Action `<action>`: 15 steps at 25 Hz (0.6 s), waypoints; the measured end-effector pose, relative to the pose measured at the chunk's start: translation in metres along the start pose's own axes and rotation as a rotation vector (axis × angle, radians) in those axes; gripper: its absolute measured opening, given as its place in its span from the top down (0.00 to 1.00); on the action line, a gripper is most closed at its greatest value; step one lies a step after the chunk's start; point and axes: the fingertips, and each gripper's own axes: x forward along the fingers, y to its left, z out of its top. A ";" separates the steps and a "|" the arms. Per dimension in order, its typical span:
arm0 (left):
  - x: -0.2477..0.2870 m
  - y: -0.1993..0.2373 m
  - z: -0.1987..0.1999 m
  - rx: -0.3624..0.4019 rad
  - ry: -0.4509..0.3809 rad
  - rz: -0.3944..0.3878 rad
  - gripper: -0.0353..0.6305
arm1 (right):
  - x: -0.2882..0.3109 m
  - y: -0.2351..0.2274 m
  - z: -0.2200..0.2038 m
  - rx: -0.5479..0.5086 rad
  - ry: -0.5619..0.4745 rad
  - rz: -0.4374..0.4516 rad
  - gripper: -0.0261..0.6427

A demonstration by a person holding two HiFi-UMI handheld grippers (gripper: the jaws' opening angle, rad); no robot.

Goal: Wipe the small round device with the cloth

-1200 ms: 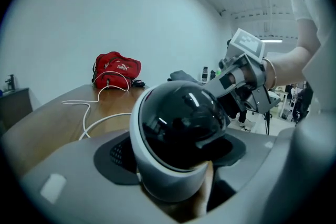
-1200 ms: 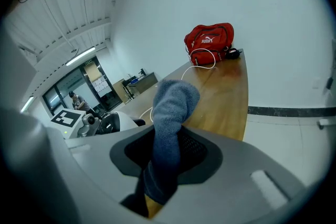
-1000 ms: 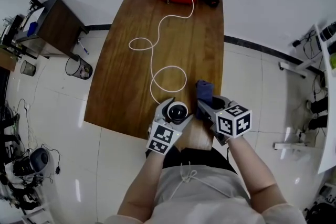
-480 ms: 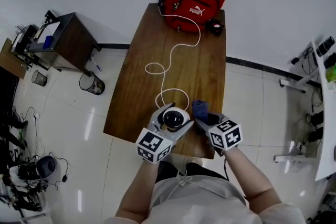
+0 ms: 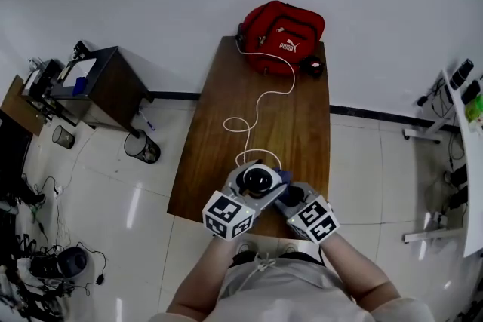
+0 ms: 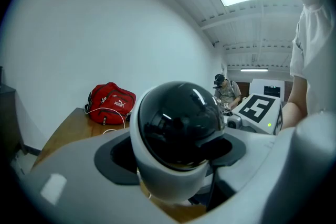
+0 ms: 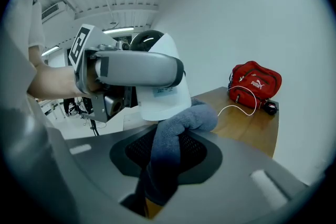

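Left gripper: jaws clamped wide on a small round white plastic device with a glossy black dome, held over the 6 o'clock end of a brown wooden table. Right gripper: jaws pinching a folded grey-blue terry cloth, which touches the device's white base at its 3 o'clock. Red fabric bag, white cable trailing from it: table's 12 o'clock end.

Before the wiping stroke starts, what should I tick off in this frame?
1. Dome camera clamped in the left gripper: ok.
2. Blue-grey cloth pinched in the right gripper: ok.
3. Cloth against the camera's white body: ok.
4. Cloth reaching the black dome: not ok.
5. White cable lying slack in loops on the wooden table: ok.
6. Smudges on the dome: cannot tell.
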 end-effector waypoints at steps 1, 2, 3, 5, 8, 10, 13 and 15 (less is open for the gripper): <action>-0.001 0.001 0.001 0.005 0.001 -0.006 0.39 | 0.001 0.004 0.001 0.005 0.000 -0.001 0.79; 0.000 0.002 0.002 0.009 0.003 -0.011 0.39 | 0.002 0.008 0.001 0.010 -0.001 0.004 0.79; 0.000 0.004 0.002 0.014 0.007 -0.017 0.39 | 0.004 0.013 0.000 0.012 0.001 0.011 0.79; 0.001 0.009 0.000 0.016 0.015 -0.028 0.39 | 0.012 0.024 -0.001 0.011 0.006 0.030 0.79; 0.003 0.011 0.000 0.005 0.022 -0.055 0.39 | 0.019 0.043 0.000 0.008 0.019 0.059 0.79; 0.005 0.007 0.000 0.022 0.031 -0.080 0.39 | 0.022 0.049 -0.003 0.017 0.043 0.042 0.79; 0.004 0.000 0.004 0.062 0.025 -0.115 0.40 | 0.025 0.038 -0.014 0.074 0.067 -0.016 0.79; 0.002 -0.005 0.010 0.055 0.004 -0.139 0.40 | 0.023 0.022 -0.023 0.117 0.083 -0.067 0.79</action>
